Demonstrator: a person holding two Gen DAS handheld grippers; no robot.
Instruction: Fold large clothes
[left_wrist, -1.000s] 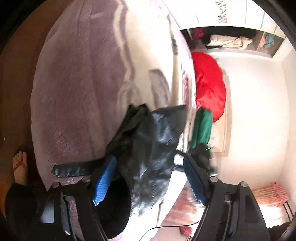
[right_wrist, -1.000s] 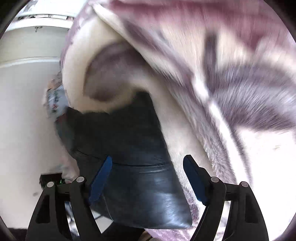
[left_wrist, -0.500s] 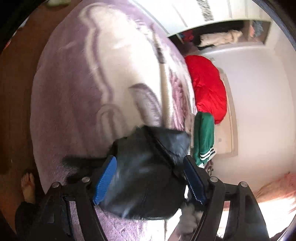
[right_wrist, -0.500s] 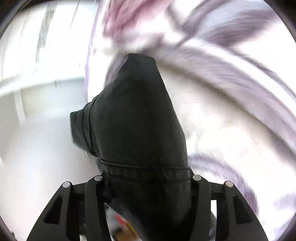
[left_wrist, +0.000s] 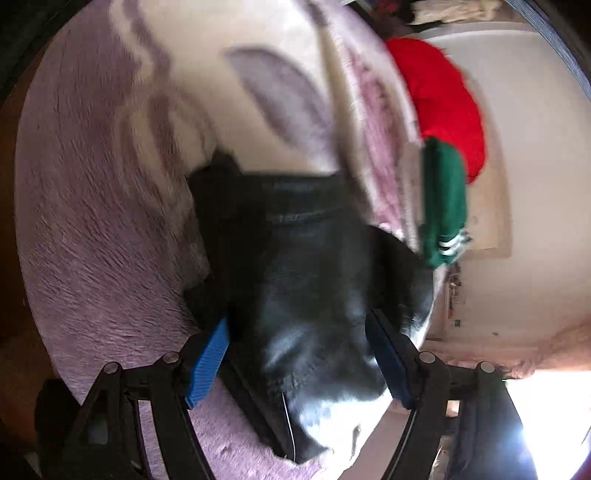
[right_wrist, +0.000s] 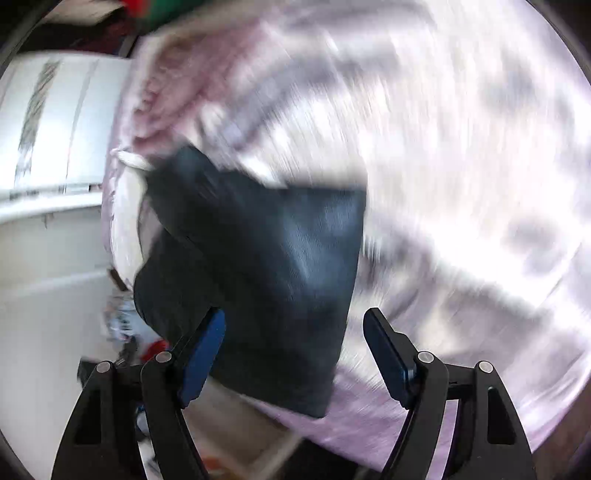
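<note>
A black garment (left_wrist: 314, 258) lies bunched on a purple and cream blanket (left_wrist: 92, 184) near the bed's edge. My left gripper (left_wrist: 298, 317) hovers over it, blue pads wide apart; the cloth fills the space between the fingers, but the pads do not press on it. In the right wrist view the same garment (right_wrist: 277, 251) shows as a flat dark panel on the blanket (right_wrist: 461, 166). My right gripper (right_wrist: 294, 313) is above its near end and its jaws are opening. The cloth lies between and below them, untouched by the pads. Both views are blurred.
A red padded item (left_wrist: 439, 96) and a green garment with white stripes (left_wrist: 443, 192) hang at the bed's far side. Pale floor (left_wrist: 524, 177) lies beyond the edge. White furniture (right_wrist: 55, 129) stands left of the bed, with small clutter (right_wrist: 147, 347) on the floor.
Half a second ago my right gripper was shut on the lifted garment; now its jaws stand apart and the garment lies on the blanket. My left gripper moved closer over the garment.
</note>
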